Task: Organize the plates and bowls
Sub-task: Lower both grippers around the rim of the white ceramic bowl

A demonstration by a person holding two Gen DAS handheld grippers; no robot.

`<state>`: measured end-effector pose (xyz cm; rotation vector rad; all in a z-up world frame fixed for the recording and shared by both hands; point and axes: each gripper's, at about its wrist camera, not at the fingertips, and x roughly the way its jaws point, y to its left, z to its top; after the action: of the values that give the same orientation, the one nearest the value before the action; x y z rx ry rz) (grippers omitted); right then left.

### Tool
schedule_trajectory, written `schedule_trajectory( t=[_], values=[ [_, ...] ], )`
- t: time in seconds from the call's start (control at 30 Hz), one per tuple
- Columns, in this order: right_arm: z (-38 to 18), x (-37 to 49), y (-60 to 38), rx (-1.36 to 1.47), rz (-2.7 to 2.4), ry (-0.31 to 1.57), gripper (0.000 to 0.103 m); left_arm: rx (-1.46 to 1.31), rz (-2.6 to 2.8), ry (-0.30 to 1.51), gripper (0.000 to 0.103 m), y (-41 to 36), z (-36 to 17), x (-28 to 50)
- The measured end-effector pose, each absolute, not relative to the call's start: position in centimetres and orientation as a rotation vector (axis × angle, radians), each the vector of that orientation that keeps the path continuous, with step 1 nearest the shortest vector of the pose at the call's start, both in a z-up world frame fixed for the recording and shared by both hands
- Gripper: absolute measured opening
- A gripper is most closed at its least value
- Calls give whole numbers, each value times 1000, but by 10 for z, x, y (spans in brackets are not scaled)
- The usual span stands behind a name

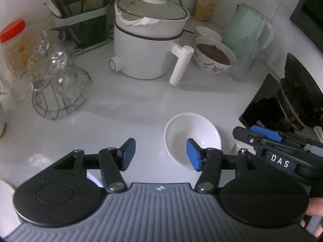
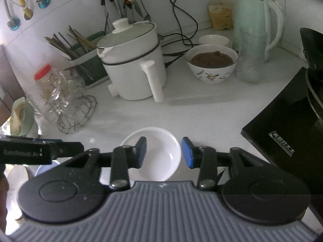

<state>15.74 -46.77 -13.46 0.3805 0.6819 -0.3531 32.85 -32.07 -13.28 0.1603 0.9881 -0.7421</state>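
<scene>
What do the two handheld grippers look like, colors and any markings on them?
Both look alike: a grey ribbed body, two round black discs, black linkage arms with silver pivot pins, and flat blue pads on the fingers. The left gripper and right gripper each carry a small logo on the grey body. The right gripper's side shows white letters "DAS"; the left's side has a faint white label, too blurred to read.

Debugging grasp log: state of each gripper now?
Left gripper: open, holding nothing.
Right gripper: open, holding nothing, white bowl beneath it.
</scene>
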Motion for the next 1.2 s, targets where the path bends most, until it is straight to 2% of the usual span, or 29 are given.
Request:
schedule_trajectory(
  t=[0.07,0.1,0.73,0.93,1.2],
  values=[
    [-140,160,-472,390,-362,687,61,164,-745,998,63,-328,-138,333],
    [-142,160,-475,401,-358,687,61,163,-749,1003,63,-331,-141,335],
    [-201,186,-508,558,-359,788,60,219,-771,1057,62,-370,-188,355],
    [-215,191,-514,592,-351,825,59,240,-749,1068,59,-380,-205,357],
    [-222,192,-515,624,-330,842,41,188,-746,1176,47,-382,-228,363]
  ],
)
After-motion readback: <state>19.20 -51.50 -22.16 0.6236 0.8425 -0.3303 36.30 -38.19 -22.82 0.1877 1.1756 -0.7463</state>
